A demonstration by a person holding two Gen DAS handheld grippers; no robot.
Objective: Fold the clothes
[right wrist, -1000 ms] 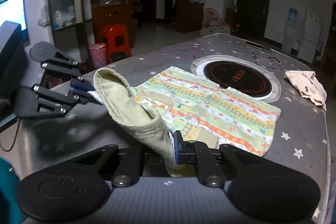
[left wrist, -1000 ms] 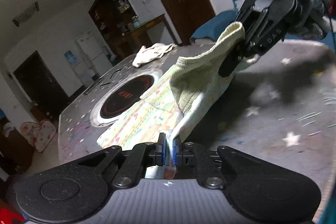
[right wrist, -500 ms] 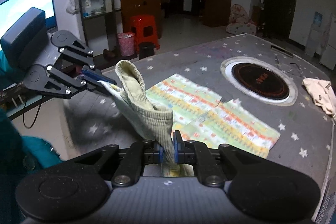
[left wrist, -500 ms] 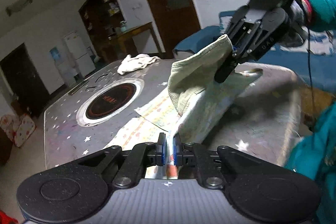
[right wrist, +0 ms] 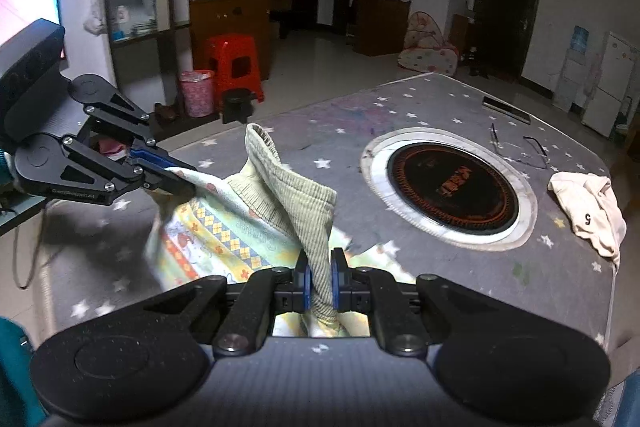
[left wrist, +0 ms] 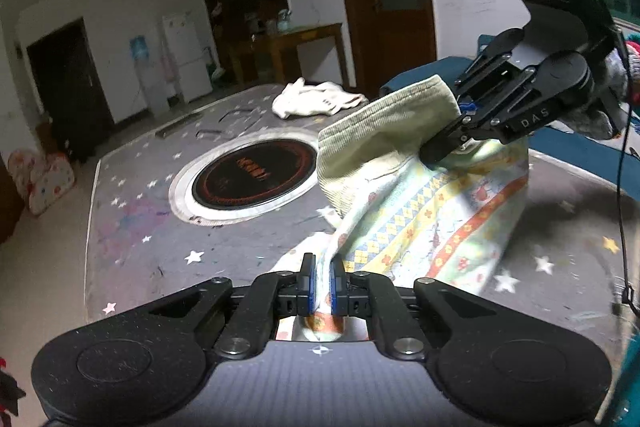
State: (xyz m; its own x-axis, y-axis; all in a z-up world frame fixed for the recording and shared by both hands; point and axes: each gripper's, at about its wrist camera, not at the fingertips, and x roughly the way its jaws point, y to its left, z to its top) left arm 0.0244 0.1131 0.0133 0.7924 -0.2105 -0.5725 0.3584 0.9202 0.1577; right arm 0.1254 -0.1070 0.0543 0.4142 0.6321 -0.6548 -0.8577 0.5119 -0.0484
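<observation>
A small patterned garment (left wrist: 432,215) with a ribbed green waistband (left wrist: 384,131) hangs lifted over the near part of the grey star-print table (left wrist: 132,227). My left gripper (left wrist: 320,283) is shut on its printed hem. My right gripper (right wrist: 319,281) is shut on the ribbed waistband (right wrist: 296,195). In the left wrist view the right gripper (left wrist: 452,143) holds the cloth up at the right. In the right wrist view the left gripper (right wrist: 176,183) holds the printed edge (right wrist: 208,227) at the left. The garment's lower part rests on the table.
A round black induction hob (right wrist: 452,183) is set in the table's middle. A crumpled cream garment (right wrist: 588,207) lies at the far right. Eyeglasses (right wrist: 520,147) and a dark remote (right wrist: 506,109) lie beyond the hob. A red stool (right wrist: 234,63) stands on the floor.
Both grippers have lifted the garment and drawn it toward the near table edge. It no longer lies spread flat beside the hob; it now hangs bunched between them.
</observation>
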